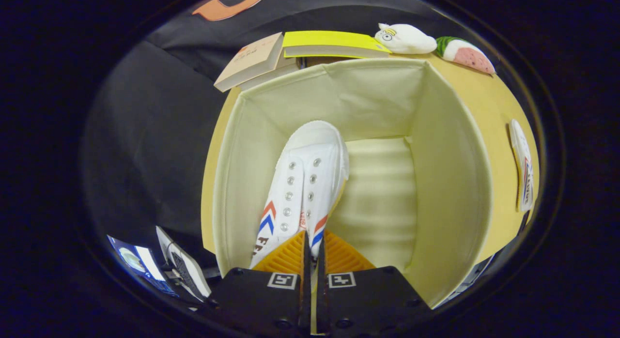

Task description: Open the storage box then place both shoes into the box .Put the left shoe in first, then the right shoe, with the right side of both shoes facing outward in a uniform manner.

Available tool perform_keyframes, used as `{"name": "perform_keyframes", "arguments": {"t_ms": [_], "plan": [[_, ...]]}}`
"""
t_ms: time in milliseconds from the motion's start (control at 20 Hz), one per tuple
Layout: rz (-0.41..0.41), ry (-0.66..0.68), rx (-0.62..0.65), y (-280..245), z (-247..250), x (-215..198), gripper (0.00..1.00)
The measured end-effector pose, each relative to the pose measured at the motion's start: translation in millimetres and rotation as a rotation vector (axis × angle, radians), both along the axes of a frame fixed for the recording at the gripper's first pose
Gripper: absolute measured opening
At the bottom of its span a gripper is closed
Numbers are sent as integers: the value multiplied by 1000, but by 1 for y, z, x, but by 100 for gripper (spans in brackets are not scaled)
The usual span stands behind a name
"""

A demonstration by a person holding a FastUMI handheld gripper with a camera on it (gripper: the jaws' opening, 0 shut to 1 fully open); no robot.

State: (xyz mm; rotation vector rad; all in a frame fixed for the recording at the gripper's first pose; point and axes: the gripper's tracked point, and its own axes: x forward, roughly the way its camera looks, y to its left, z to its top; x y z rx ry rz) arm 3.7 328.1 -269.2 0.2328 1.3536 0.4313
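A cream fabric storage box (450, 183) stands open on the wooden table (489, 110). A white canvas shoe (305, 183) with red and blue chevrons hangs inside it, toe pointing down toward the box floor, near the left wall. My gripper (312, 253) is shut on the shoe's heel collar, with both fingers pressed on the thin edge. The second white shoe (523, 166) lies on the table to the right of the box, outside it.
Beyond the box lie a tan book (252, 62), a yellow book (329, 43), a white plush toy (406, 38) and a watermelon-slice toy (466, 54). The right half of the box floor (382, 197) is bare. Black cloth lies left of the table.
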Motion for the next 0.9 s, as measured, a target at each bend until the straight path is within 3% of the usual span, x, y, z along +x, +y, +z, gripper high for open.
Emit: {"name": "perform_keyframes", "arguments": {"t_ms": [200, 250, 300, 350, 450, 550, 900], "plan": [[2, 0, 25, 3, -4, -5, 23], [-1, -8, 31, 6, -2, -3, 38], [-7, -16, 45, 4, 4, -4, 47], [-14, -28, 56, 3, 9, -5, 65], [-12, -97, 45, -11, 24, -6, 86], [-12, -178, 45, -26, 47, -7, 96], [-51, -463, 11, -109, 125, -1, 98]]}}
